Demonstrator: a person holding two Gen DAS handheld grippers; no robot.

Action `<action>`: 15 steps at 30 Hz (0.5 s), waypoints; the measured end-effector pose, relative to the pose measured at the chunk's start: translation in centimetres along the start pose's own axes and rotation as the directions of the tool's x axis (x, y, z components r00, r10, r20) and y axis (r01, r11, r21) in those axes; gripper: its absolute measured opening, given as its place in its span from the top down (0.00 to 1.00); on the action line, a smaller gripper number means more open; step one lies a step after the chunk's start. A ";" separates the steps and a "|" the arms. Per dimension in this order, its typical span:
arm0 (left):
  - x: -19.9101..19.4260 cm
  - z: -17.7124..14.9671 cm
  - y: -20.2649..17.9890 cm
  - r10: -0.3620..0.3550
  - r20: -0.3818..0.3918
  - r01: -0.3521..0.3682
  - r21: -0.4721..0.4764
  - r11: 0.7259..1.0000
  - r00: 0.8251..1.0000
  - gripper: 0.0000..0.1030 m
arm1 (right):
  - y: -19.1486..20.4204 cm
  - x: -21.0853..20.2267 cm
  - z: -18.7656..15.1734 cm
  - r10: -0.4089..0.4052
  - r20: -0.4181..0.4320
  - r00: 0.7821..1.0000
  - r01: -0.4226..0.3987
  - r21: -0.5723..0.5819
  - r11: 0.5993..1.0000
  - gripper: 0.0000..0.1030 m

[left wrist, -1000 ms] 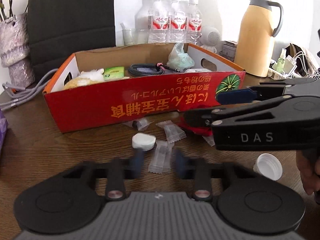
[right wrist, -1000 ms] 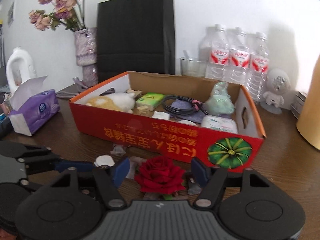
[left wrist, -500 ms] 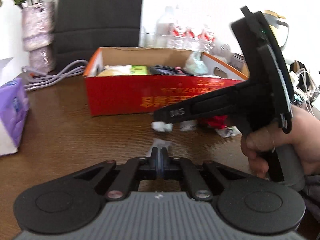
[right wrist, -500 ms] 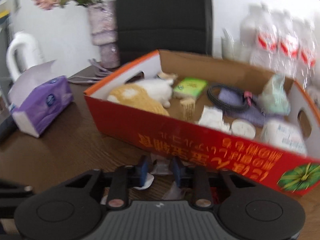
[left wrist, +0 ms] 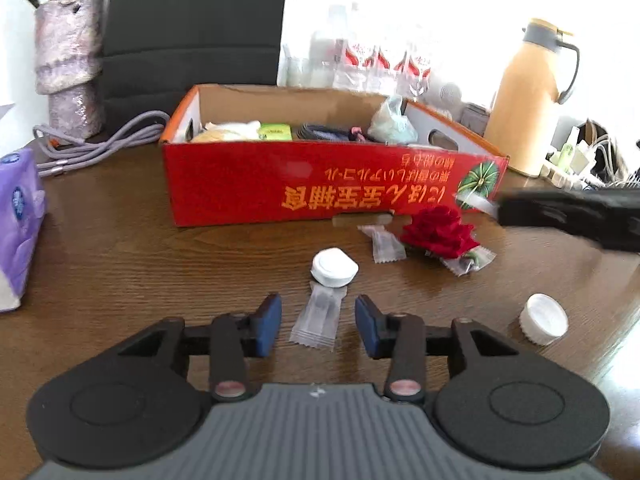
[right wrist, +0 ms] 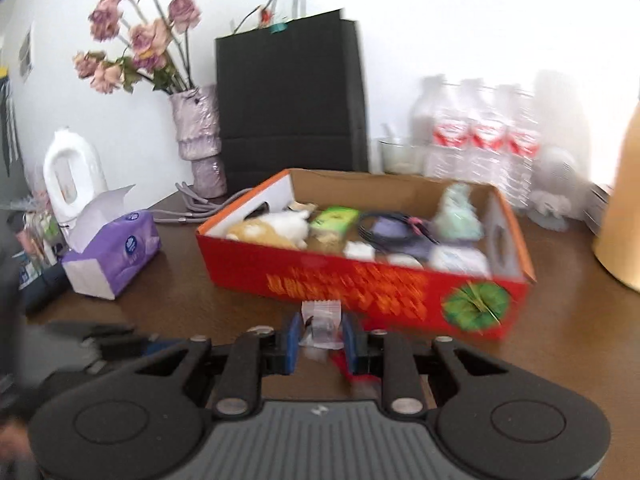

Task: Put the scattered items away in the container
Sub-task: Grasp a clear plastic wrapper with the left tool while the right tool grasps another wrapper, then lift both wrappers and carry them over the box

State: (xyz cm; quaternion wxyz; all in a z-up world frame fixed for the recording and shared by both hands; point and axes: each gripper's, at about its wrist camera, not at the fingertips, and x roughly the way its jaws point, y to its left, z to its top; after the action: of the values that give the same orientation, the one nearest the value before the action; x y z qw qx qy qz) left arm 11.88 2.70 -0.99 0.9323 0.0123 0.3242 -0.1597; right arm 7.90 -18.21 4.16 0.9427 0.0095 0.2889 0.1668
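Observation:
The red cardboard box (left wrist: 240,184) stands on the wooden table and holds several items; it also shows in the right wrist view (right wrist: 248,264). My left gripper (left wrist: 318,326) is open, low over the table, with a clear candy wrapper (left wrist: 318,314) lying between its pads. A white cap (left wrist: 334,267), another wrapper (left wrist: 384,242), a red rose (left wrist: 438,232) and a second white cap (left wrist: 543,319) lie in front of the box. My right gripper (right wrist: 320,338) is shut on a clear candy wrapper (right wrist: 321,320), lifted in front of the box. It appears blurred at the right in the left wrist view (left wrist: 568,216).
A purple tissue pack (right wrist: 116,252) sits left of the box. A vase (right wrist: 198,140), black bag (right wrist: 290,96), water bottles (right wrist: 476,136) and a tan thermos (left wrist: 528,96) stand behind. A purple cable (left wrist: 100,142) lies at the back left.
My left gripper went from shut to open over the wrapper. My right gripper lifted a wrapper off the table and swung right.

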 end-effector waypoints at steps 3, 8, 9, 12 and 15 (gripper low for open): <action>0.1 -0.3 -0.5 -0.001 0.006 0.001 0.037 0.999 1.000 0.82 | -0.7 -2.3 -2.3 -0.029 -0.009 1.000 0.029 0.016 0.999 0.79; -1.9 -1.6 -2.2 0.012 0.002 -0.012 0.083 0.996 1.000 0.85 | -1.4 -4.9 -5.6 -0.046 -0.035 0.998 0.049 0.062 0.997 0.79; -2.7 -2.1 -2.7 0.018 0.010 -0.019 0.076 0.997 1.000 0.86 | -1.3 -5.4 -6.1 -0.050 -0.028 0.998 0.052 0.058 0.997 0.79; -6.2 -3.7 -4.4 0.030 0.072 -0.032 0.028 0.999 0.997 0.86 | -0.8 -6.9 -7.2 -0.054 0.007 0.999 0.054 0.053 0.997 0.79; -10.2 -5.4 -6.1 -0.001 0.150 0.003 -0.014 1.000 0.989 0.86 | 0.1 -8.4 -7.8 -0.043 0.057 0.997 0.041 0.033 0.999 0.79</action>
State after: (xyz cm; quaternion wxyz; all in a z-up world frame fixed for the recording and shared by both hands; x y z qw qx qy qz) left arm -0.76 0.61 1.48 0.9540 -0.0068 0.2542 -0.1590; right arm -2.93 -21.37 2.23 0.9537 0.0231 0.2641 0.1422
